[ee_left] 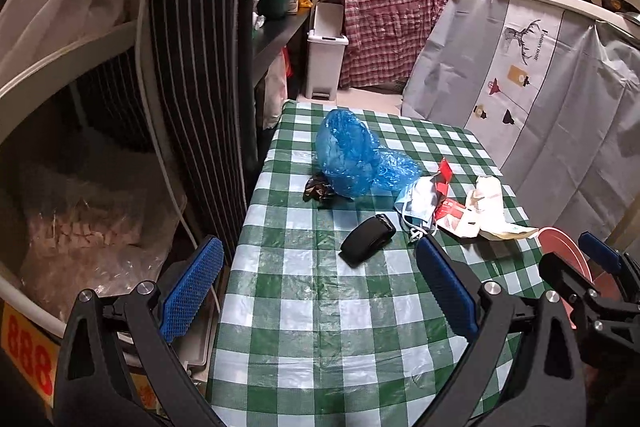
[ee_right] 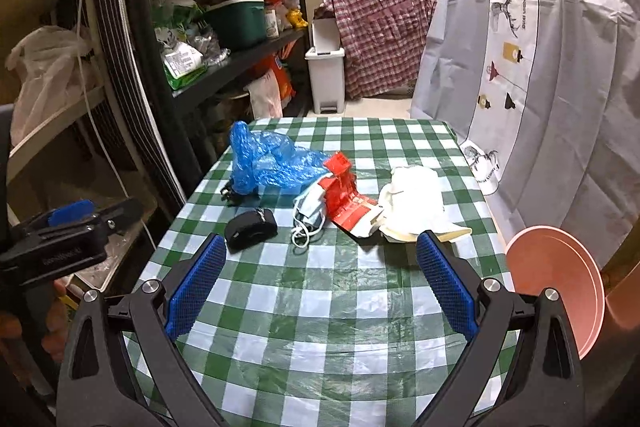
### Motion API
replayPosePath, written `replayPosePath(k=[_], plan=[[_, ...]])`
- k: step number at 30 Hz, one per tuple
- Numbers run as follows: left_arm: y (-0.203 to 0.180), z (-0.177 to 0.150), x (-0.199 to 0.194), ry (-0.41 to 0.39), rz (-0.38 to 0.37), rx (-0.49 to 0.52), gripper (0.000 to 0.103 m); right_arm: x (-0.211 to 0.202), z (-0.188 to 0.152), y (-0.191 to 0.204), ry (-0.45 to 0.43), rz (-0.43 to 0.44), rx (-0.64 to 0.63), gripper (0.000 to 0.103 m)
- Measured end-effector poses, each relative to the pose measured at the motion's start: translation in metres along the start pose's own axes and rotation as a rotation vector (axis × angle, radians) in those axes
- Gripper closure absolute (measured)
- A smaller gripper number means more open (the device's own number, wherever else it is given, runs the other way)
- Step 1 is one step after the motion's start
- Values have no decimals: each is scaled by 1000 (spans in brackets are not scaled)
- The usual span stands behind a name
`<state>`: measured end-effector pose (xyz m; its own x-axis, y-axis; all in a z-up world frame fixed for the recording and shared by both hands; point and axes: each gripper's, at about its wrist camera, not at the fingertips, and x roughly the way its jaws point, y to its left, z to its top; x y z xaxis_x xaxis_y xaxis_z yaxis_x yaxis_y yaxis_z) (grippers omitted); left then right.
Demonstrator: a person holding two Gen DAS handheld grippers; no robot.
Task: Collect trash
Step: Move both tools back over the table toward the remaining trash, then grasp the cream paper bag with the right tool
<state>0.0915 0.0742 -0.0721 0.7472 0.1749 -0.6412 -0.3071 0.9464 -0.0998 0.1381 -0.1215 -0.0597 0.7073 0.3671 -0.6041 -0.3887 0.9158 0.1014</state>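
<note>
Trash lies across the middle of a green-checked table (ee_left: 320, 327) (ee_right: 320, 307): a crumpled blue plastic bag (ee_left: 352, 155) (ee_right: 272, 163), a dark wrapper (ee_left: 318, 187), a black pouch (ee_left: 368, 239) (ee_right: 250, 229), a face mask (ee_left: 418, 205) (ee_right: 310, 215), a red-and-white packet (ee_left: 450, 211) (ee_right: 348, 203) and white crumpled paper (ee_left: 486, 207) (ee_right: 416, 205). My left gripper (ee_left: 320, 291) is open over the table's near left edge. My right gripper (ee_right: 322, 285) is open above the near table, short of the mask and packet. Nothing sits between either pair of fingers.
A pink round bin (ee_right: 560, 287) (ee_left: 568, 259) stands at the table's right edge. A white pedal bin (ee_left: 326, 63) (ee_right: 326, 75) sits on the floor beyond. Dark shelves (ee_right: 224, 59) crowd the left; a grey curtain (ee_right: 540, 87) hangs on the right.
</note>
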Motion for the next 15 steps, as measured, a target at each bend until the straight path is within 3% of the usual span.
replayPosePath(k=[7,15], plan=[[-13,-1,3,-6,13,56,9,7,-2,-8,13,-19,7,9],[-5,1,13,36,-1,-6,9,22,3,-27,8,-77,-2,9]])
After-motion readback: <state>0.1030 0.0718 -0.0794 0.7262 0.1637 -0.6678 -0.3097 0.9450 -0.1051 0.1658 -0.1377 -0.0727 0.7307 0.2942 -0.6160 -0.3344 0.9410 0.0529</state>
